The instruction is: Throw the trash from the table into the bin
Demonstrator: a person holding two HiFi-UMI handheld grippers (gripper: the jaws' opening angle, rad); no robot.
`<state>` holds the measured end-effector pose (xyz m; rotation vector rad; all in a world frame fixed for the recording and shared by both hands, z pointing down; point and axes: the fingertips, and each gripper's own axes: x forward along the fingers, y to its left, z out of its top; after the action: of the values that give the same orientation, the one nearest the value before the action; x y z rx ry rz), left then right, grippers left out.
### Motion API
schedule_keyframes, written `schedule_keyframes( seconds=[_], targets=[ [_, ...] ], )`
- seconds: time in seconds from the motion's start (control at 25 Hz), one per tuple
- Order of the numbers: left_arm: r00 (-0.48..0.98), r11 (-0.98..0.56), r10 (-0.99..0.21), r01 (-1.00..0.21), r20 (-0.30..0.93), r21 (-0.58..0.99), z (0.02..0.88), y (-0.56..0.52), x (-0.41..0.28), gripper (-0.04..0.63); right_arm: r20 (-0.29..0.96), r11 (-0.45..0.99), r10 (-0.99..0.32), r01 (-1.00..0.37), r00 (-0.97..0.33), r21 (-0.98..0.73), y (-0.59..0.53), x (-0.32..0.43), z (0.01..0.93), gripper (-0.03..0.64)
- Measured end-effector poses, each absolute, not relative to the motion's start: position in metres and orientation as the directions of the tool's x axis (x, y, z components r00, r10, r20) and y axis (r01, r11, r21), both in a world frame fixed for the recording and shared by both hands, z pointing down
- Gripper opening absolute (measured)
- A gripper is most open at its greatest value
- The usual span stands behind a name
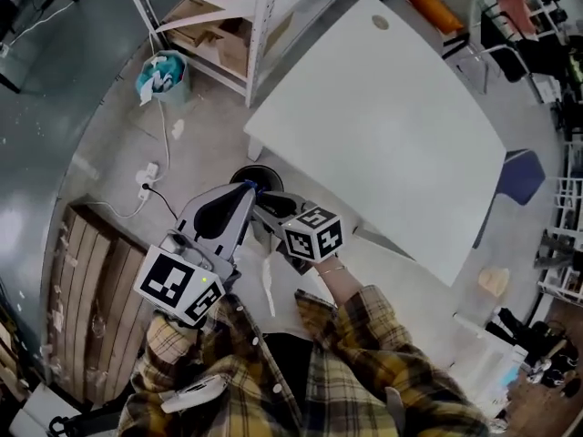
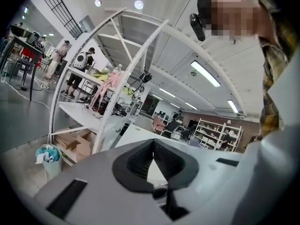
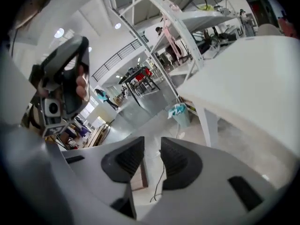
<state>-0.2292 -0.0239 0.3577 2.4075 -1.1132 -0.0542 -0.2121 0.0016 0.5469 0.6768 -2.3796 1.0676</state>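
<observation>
The bin (image 1: 164,76), lined with a teal bag and holding crumpled trash, stands on the floor at the upper left, beside a shelf rack; it also shows as the bin (image 2: 48,157) and the bin (image 3: 180,114). The white table (image 1: 392,135) lies to the upper right, bare but for a small round disc (image 1: 380,22). Both grippers are raised close to my chest, away from table and bin. My left gripper (image 1: 248,188) has its jaw tips touching, nothing in them (image 2: 153,143). My right gripper (image 1: 261,205) shows a gap between its pads, with nothing between them (image 3: 152,144).
A white shelf rack (image 1: 260,25) with cardboard boxes (image 1: 214,35) stands behind the bin. A power strip and cable (image 1: 146,178) lie on the floor. A wooden pallet (image 1: 91,289) is at the lower left, a blue chair (image 1: 519,176) right of the table.
</observation>
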Motion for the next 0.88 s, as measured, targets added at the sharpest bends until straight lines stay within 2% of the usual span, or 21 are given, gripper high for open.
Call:
schedule_keyframes(
  seconds=[0.24, 0.4, 0.64, 0.88],
  targets=[
    [0.696, -0.603, -0.704, -0.69, 0.139, 0.399, 0.319, -0.029, -0.208, 0.009, 0.39, 0.592, -0.445, -0.592, -0.806, -0.547, -0.022, -0.184, 0.439, 0.104],
    [0.718, -0.644, -0.688, -0.671, 0.107, 0.367, 0.295, -0.037, -0.172, 0.009, 0.323, 0.615, -0.558, -0.643, -0.764, -0.457, -0.03, -0.134, 0.388, 0.095],
    [0.757, -0.708, -0.651, -0.631, 0.052, 0.318, 0.257, -0.04, -0.085, 0.009, 0.247, 0.597, -0.702, -0.742, -0.667, -0.305, -0.034, -0.026, 0.317, 0.04],
    [0.817, -0.783, -0.577, -0.554, 0.004, 0.281, 0.225, -0.024, 0.036, 0.009, 0.156, 0.54, -0.808, -0.82, -0.569, -0.19, -0.021, 0.105, 0.255, 0.014]
  ],
)
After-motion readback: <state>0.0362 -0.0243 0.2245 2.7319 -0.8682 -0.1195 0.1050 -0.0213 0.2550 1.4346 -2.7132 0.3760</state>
